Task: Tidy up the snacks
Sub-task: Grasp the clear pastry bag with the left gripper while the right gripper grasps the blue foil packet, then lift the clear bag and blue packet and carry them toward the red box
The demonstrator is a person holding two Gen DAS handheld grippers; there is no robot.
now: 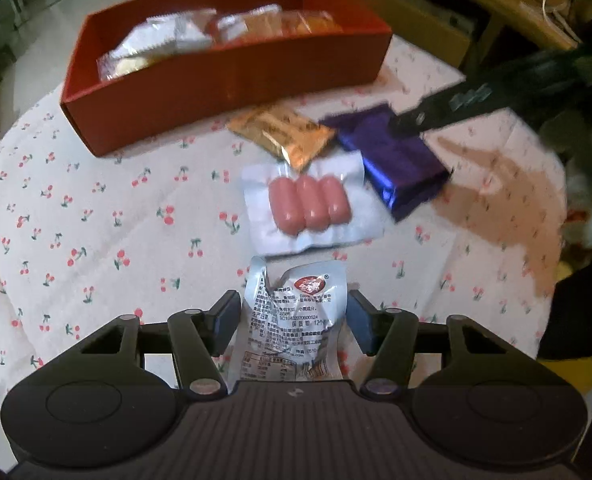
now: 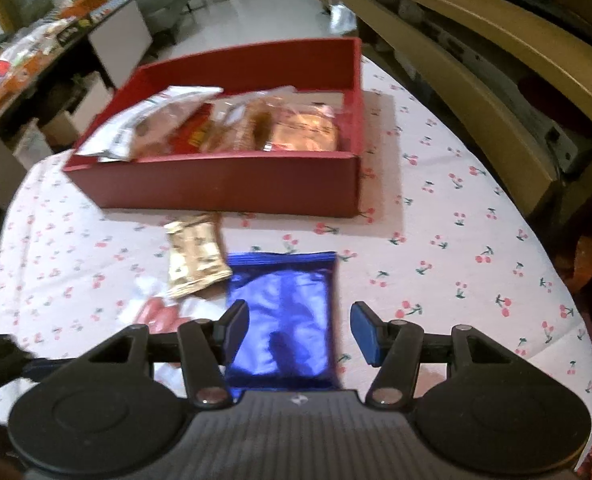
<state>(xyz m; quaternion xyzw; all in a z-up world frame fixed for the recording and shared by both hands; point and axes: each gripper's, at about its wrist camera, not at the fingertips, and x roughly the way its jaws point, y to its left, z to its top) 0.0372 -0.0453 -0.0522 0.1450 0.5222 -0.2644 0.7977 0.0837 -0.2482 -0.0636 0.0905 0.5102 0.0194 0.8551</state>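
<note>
The left gripper point(image 1: 293, 314) brackets the silver snack pouch point(image 1: 291, 328), jaws wide; the right gripper point(image 2: 300, 330) brackets the blue packet point(image 2: 283, 312), jaws wide.

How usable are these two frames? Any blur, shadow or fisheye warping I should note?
Left wrist view: the silver printed packet between the fingers is sharp, but the right gripper over the purple packet is motion-smeared and casts a long shadow on the tablecloth. Right wrist view: soft all over, red box contents smeared, edges bowed by the fisheye.

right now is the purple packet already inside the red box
No, the purple packet lies on the tablecloth outside the red box.
</note>
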